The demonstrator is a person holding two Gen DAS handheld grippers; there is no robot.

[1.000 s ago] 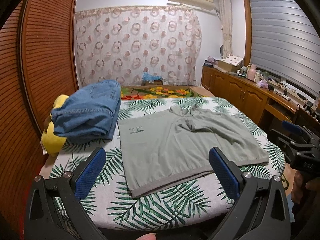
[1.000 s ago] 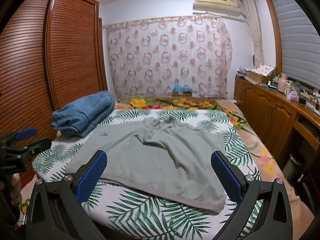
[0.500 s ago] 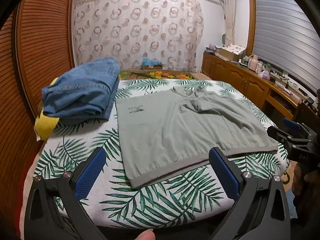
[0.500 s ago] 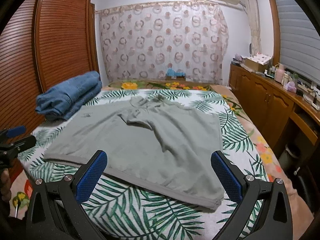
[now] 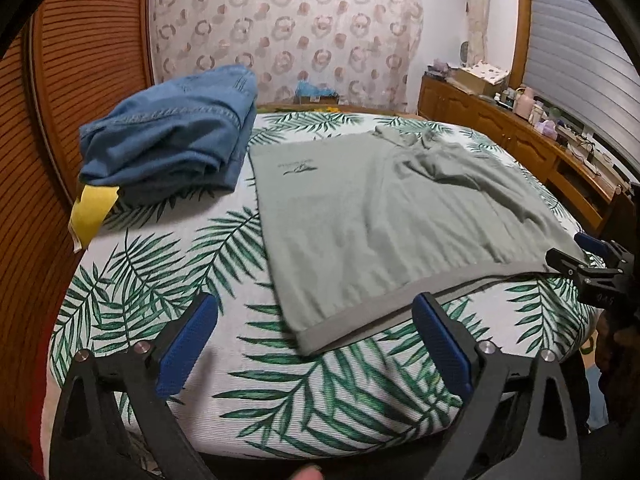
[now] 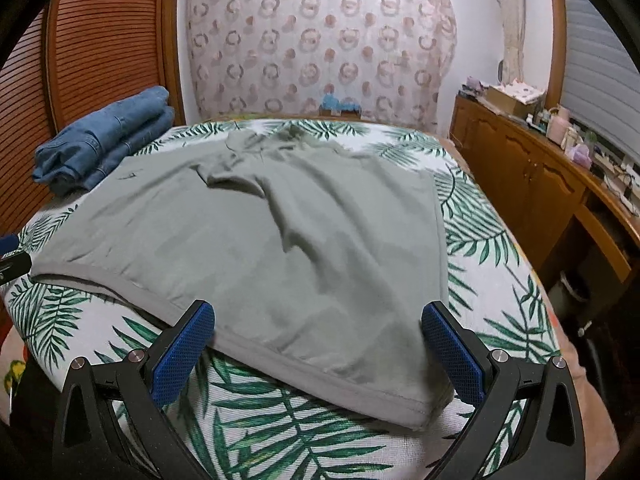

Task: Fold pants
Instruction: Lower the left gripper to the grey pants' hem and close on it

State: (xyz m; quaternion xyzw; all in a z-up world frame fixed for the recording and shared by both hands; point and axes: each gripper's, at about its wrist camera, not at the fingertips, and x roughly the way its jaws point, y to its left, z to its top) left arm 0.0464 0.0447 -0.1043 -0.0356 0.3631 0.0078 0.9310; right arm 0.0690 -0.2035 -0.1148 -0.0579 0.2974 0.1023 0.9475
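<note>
A grey-green garment (image 5: 380,220) lies spread flat on the palm-leaf bedspread (image 5: 168,264), its hem towards me. It also shows in the right wrist view (image 6: 256,248). My left gripper (image 5: 316,340) is open and empty, just short of the hem's near left corner. My right gripper (image 6: 318,344) is open and empty, with the hem's near right corner between its blue pads (image 6: 448,352). The right gripper also shows at the right edge of the left wrist view (image 5: 588,264), beside the hem.
A folded stack of blue jeans (image 5: 176,144) sits at the bed's far left on something yellow (image 5: 94,208), also visible in the right wrist view (image 6: 104,144). A slatted wooden wardrobe (image 5: 88,48) stands left. Wooden cabinets (image 6: 532,184) with clutter run along the right.
Both grippers have moved forward and down towards the garment's near hem. The garment has not moved. Both stay open.
</note>
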